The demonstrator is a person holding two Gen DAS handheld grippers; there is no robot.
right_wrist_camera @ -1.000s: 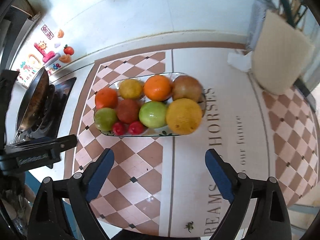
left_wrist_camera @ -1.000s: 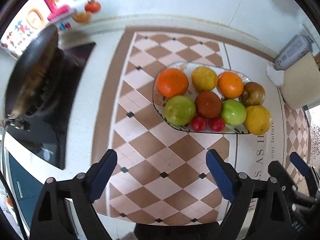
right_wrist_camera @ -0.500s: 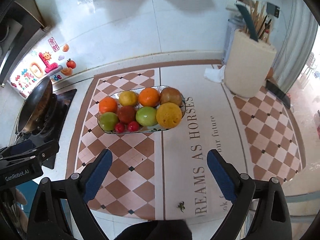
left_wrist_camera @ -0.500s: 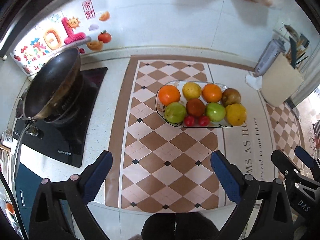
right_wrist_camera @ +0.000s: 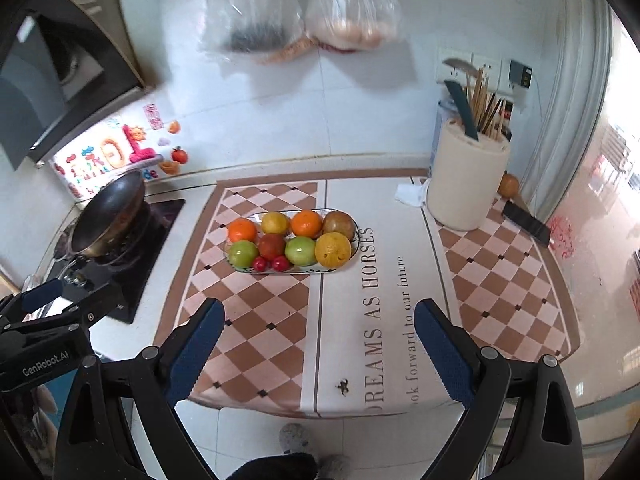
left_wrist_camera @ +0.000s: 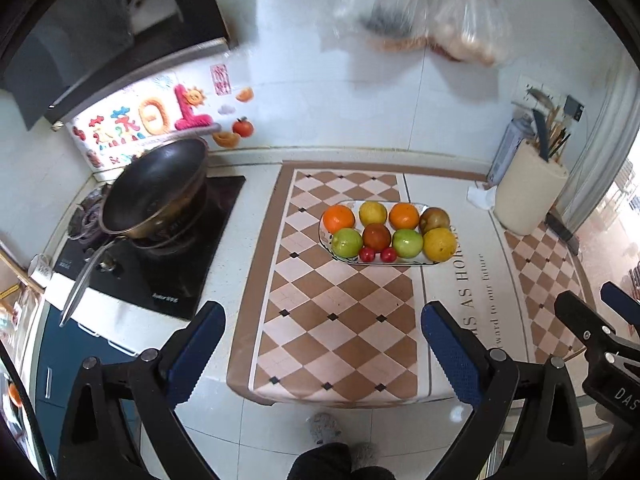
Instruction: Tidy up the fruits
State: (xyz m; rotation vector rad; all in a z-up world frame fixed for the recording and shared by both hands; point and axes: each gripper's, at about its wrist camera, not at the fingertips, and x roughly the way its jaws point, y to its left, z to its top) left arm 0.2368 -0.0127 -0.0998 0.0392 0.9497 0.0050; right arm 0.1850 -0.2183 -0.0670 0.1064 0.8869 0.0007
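An oval glass plate [left_wrist_camera: 327, 239] [right_wrist_camera: 352, 258] on the checkered mat holds several fruits in two rows: oranges [left_wrist_camera: 339, 217] [right_wrist_camera: 242, 229], yellow fruits [left_wrist_camera: 439, 244] [right_wrist_camera: 333, 249], green apples [left_wrist_camera: 347, 241] [right_wrist_camera: 300, 250], a dark red fruit [left_wrist_camera: 377, 236], a brown fruit [left_wrist_camera: 434, 218] and two small red fruits [left_wrist_camera: 377, 255] [right_wrist_camera: 271, 263]. My left gripper [left_wrist_camera: 322, 330] is open and empty, held back from the counter's front edge. My right gripper [right_wrist_camera: 319, 326] is likewise open and empty, well short of the plate.
A wok [left_wrist_camera: 156, 188] [right_wrist_camera: 108, 216] sits on a black cooktop at the left. A cream utensil holder [left_wrist_camera: 528, 194] [right_wrist_camera: 466, 178] stands at the back right, a phone [right_wrist_camera: 526, 222] beside it. Plastic bags [right_wrist_camera: 304, 8] hang on the wall. The counter's front edge lies below the grippers.
Both grippers have pulled back and up from the plate, which now looks smaller and farther. Fruits have not moved. Both stay open.
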